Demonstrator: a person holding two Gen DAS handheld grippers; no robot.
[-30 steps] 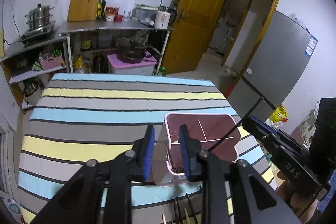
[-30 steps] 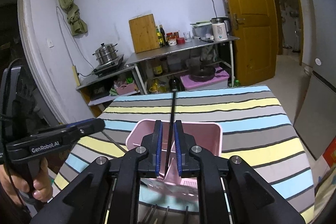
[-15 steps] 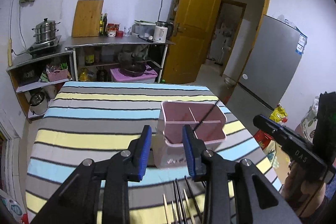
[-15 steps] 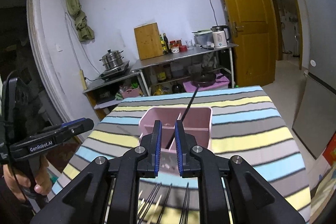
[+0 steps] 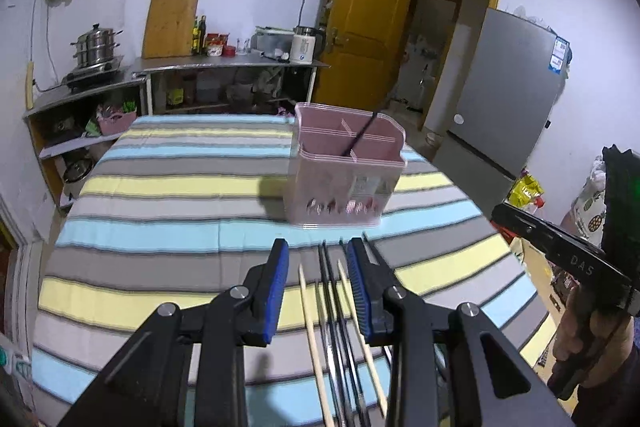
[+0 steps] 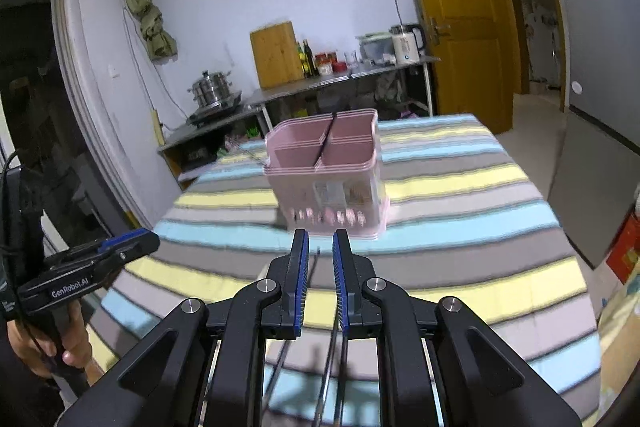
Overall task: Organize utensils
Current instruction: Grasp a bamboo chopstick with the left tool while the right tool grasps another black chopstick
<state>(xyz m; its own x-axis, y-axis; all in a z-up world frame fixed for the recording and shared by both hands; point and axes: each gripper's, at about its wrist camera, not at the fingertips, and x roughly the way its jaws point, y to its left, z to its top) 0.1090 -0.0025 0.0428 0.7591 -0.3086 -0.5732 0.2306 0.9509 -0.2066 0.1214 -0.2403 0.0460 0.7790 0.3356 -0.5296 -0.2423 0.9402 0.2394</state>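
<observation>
A pink divided utensil holder (image 5: 346, 171) stands on the striped tablecloth, and one black chopstick (image 5: 362, 137) leans in it. Several loose chopsticks (image 5: 332, 307), wooden and black, lie on the cloth in front of the holder. My left gripper (image 5: 316, 247) hovers open just above them with nothing gripped. In the right wrist view the holder (image 6: 328, 179) with its chopstick (image 6: 328, 135) is straight ahead. My right gripper (image 6: 320, 239) has a narrow gap between its pads and holds nothing. Dark chopsticks (image 6: 328, 359) lie beneath it. Each gripper shows in the other's view, the right gripper (image 5: 560, 251) and the left gripper (image 6: 128, 243).
The striped table (image 5: 160, 187) reaches back towards a metal counter (image 5: 224, 67) with a pot, bottles and a kettle. A yellow door (image 5: 372, 27) and a grey fridge (image 5: 504, 99) stand to the right. A hand (image 6: 48, 347) holds the left gripper's handle.
Both grippers have pulled back from the holder towards the near side of the table and sunk a little. The right gripper let go of the black chopstick, which now leans in the holder. Loose chopsticks came into view.
</observation>
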